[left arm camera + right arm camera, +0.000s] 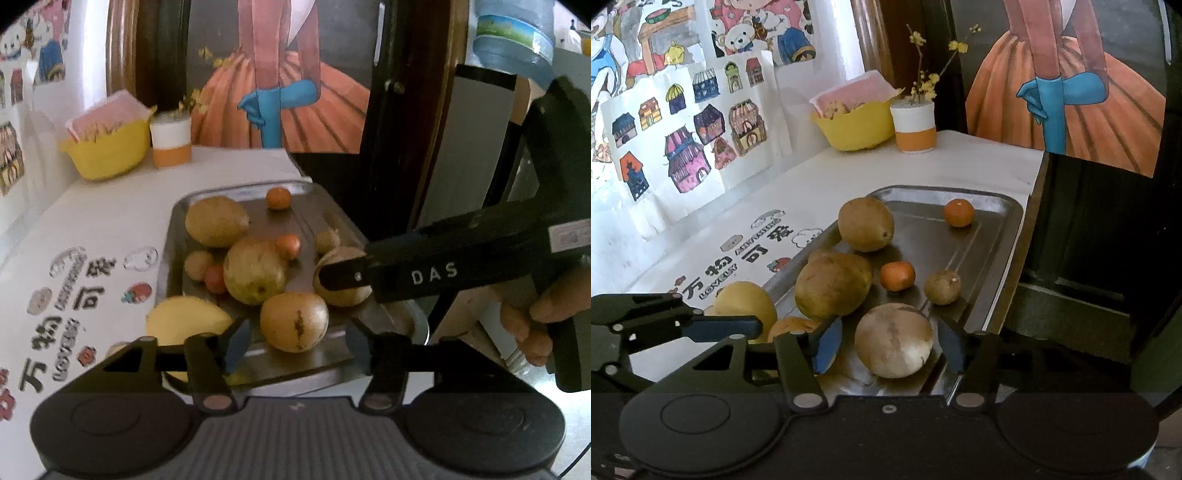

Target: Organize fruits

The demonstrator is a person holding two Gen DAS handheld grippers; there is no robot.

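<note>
We had both grippers wide open w/ nothing held, left gripper (295,345) around a brown pear (294,322), right gripper (888,345) around a pale round fruit (894,340) on the metal tray (997,236), so next we probably needed to close and lift.

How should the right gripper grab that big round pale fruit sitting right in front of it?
Grip the pale round fruit across its widest middle, coming straight from the near side. The right gripper is open with its blue pads already on either side, and the rounded shape would probably slip if pinched higher up.
</note>
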